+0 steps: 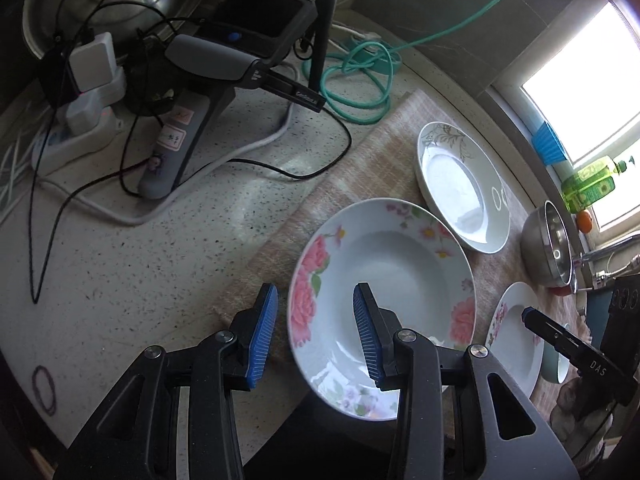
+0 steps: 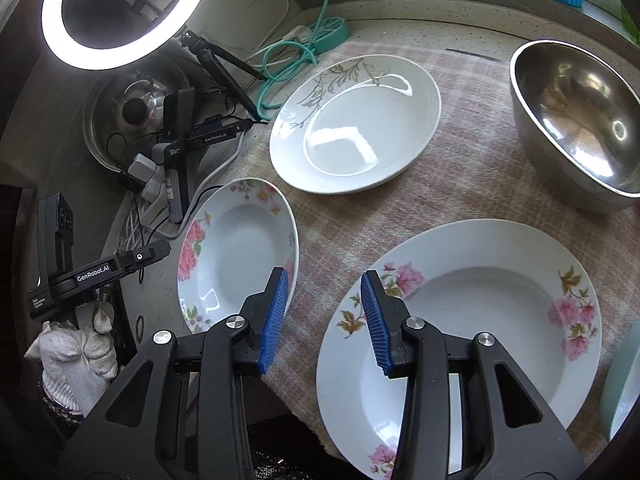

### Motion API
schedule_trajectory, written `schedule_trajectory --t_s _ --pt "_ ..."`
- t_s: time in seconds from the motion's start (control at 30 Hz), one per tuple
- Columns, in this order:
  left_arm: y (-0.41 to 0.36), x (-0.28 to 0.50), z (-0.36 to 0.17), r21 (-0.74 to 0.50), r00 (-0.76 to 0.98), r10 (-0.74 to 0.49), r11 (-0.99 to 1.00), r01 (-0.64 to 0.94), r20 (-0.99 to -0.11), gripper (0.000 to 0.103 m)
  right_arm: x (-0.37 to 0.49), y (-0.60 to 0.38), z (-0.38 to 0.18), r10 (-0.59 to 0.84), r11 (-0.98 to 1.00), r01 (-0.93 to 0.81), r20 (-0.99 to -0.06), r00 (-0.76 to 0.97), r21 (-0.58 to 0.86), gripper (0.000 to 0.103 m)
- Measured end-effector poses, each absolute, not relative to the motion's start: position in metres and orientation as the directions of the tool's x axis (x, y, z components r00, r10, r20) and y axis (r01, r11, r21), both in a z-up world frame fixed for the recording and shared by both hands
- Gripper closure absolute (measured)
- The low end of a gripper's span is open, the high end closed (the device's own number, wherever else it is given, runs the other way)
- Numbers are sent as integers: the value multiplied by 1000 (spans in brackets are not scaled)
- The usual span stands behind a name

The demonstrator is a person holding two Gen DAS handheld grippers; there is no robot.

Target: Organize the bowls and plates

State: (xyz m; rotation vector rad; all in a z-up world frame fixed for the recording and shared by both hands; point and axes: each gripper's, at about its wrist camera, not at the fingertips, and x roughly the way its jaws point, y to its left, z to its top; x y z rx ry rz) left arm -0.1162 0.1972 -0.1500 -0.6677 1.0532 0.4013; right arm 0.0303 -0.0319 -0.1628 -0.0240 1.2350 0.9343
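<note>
Three plates lie on a checked cloth (image 2: 460,184). A deep plate with red roses (image 1: 400,272) (image 2: 236,252) sits at the cloth's left edge. My left gripper (image 1: 316,332) is open, its jaws straddling that plate's near-left rim. A plate with a gold leaf pattern (image 1: 460,188) (image 2: 356,128) lies farther back. A plate with pink flowers (image 2: 480,320) (image 1: 516,340) lies nearest on the right. My right gripper (image 2: 324,316) is open over its left rim. A steel bowl (image 2: 576,128) (image 1: 548,244) stands at the back right.
A speckled counter (image 1: 160,260) holds a power strip with chargers (image 1: 88,92), black and green cables (image 1: 356,80), a tripod and a ring light (image 2: 124,12). A pale green bowl edge (image 2: 624,384) shows at the far right. A window sill with bottles (image 1: 588,184) lies beyond.
</note>
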Motion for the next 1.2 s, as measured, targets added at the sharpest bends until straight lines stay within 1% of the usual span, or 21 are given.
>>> schedule_trajectory --t_s 0.1,0.23,0.37,0.43,0.47,0.5,0.57,0.7,0.9,1.2 --pt "202 -122 -156 -321 444 -21 722 -613 -896 65 29 -18 -169 585 633 -625 -811 -1 457 67" --pt "205 -126 -165 -340 435 -51 707 -620 -899 66 29 -2 -177 570 625 -637 -821 -25 452 74" --pt "206 -126 -172 -357 435 -72 698 -621 -898 66 31 10 -186 551 628 -640 -834 -38 444 77" --pt "206 -124 -173 -361 435 -80 702 -614 -897 69 32 14 -190 548 625 -637 -835 -52 450 82" --pt "206 -123 -175 -363 433 -86 705 -610 -897 74 33 16 -192 547 624 -636 -835 -60 455 83" --pt "205 -121 -176 -362 430 -91 708 -606 -898 76 33 18 -194 546 622 -636 -835 -65 456 83" --pt "204 -119 -179 -362 427 -98 713 -600 -899 78 32 22 -196 541 622 -639 -838 -68 454 85" --pt "204 -118 -181 -368 424 -113 720 -589 -899 85 32 27 -201 539 619 -634 -838 -86 463 91" --pt "202 -116 -181 -357 416 -111 733 -579 -902 87 32 27 -202 541 629 -623 -837 -80 465 93" --pt "199 -115 -178 -348 419 -103 747 -567 -902 87 28 23 -200 542 641 -618 -839 -57 456 93"
